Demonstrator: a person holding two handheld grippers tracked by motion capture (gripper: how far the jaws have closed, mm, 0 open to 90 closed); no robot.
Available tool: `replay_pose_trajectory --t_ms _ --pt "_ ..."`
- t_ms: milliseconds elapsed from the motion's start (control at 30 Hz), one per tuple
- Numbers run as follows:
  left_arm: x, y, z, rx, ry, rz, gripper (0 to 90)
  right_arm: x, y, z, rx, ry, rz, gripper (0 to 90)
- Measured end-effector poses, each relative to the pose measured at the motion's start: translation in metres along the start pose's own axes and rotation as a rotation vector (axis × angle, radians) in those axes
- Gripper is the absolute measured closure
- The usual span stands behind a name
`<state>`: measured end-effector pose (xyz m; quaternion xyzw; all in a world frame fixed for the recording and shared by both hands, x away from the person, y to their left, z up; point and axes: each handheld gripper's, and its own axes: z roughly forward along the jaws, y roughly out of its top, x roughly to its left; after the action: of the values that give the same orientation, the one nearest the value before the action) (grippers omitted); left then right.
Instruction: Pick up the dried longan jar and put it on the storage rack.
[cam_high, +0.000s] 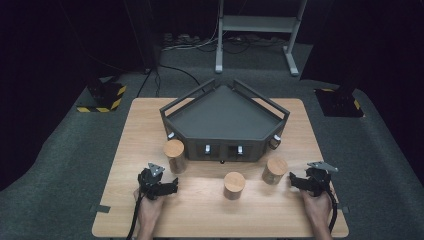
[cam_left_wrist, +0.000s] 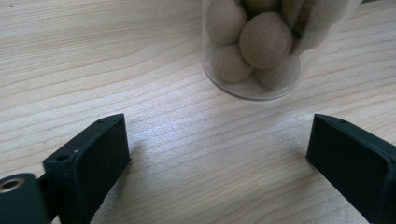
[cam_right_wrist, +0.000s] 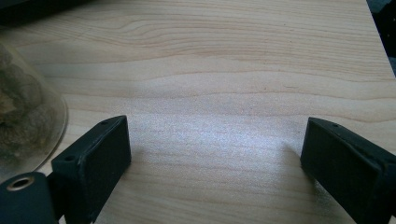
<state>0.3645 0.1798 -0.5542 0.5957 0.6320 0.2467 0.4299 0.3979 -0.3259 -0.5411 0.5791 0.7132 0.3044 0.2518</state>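
While both grippers rest with jaws spread and empty, the left gripper (cam_high: 172, 188) faces the clear upright cork-lidded jar of tan balls (cam_left_wrist: 261, 44), which stands ahead, right of centre. The right gripper (cam_high: 292, 182) sits just beside another jar (cam_high: 274, 170)

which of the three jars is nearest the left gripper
The left jar, standing just ahead of the left gripper beside the dark tray's front left corner. The middle jar and the right jar stand farther off to its right.
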Motion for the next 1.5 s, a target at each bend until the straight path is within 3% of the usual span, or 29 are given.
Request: replay_pose_trajectory --t_ms 733,1500 --pt "0.0 -0.001 -0.001 0.014 -0.012 0.012 0.7 0.0 0.0 0.0 -0.001 0.0 -0.002 8.4" --pt "-0.008 0.01 -0.008 -0.012 -0.067 -0.036 2.0 0.0 0.0 0.0 0.0 0.0 -0.002 8.5"
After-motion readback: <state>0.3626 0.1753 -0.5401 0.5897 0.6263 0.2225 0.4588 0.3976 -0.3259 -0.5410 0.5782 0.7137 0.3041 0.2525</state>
